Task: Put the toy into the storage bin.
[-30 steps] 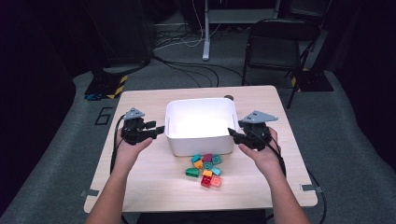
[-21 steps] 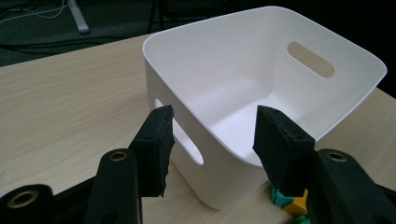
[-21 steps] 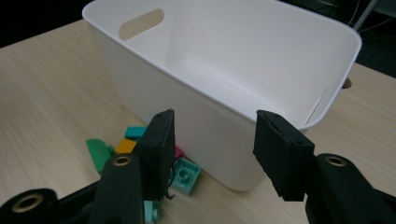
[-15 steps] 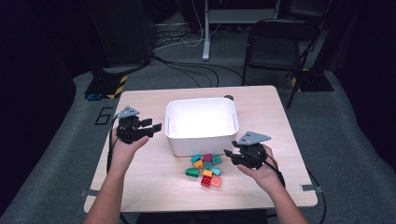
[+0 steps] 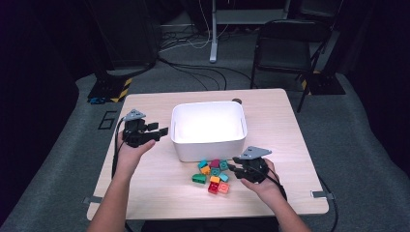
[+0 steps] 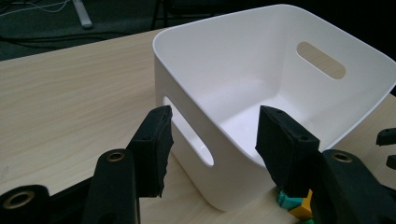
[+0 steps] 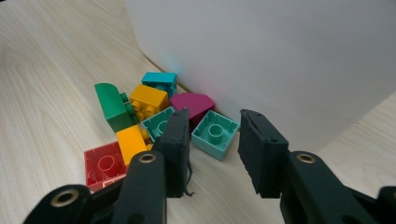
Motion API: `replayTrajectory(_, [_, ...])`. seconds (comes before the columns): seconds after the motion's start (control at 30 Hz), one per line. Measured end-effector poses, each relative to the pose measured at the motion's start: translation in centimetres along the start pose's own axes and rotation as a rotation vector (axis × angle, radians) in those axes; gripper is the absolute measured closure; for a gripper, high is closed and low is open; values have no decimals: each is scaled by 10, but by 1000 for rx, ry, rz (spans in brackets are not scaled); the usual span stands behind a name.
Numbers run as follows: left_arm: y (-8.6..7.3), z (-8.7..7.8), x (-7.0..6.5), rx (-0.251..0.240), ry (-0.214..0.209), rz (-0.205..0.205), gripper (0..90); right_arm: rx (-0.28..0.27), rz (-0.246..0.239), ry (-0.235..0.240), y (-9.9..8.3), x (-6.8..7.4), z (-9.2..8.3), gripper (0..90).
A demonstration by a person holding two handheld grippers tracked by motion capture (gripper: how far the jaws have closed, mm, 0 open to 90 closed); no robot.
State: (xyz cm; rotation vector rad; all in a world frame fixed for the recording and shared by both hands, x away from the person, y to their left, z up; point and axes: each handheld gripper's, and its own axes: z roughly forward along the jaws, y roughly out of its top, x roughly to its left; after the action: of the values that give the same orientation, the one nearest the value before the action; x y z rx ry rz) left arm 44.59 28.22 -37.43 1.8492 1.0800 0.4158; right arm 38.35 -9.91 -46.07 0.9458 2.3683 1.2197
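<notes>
Right gripper (image 7: 214, 140), jaws closing around a teal block (image 7: 215, 134) without touching; left gripper (image 6: 212, 140) gaping, empty, beside the tub (image 6: 261, 56).

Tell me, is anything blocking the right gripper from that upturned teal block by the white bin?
Nothing visible does. The right gripper has open jaws just short of the teal block, with bare table between them; the white bin stands behind it.
</notes>
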Motion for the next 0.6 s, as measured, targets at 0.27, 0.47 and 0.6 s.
replayTrajectory(0.27, [-3, -1, 8, 6, 59, -36, 456, 49, 6, 44, -8, 7, 15, 633])
replayTrajectory(0.47, [-3, -2, 8, -3, 54, -39, 454, 78, -7, 63, -11, 11, 23, 631])
replayTrajectory(0.6, [-3, -3, 9, -11, 58, -41, 454, 86, -3, 81, -13, 13, 27, 631])
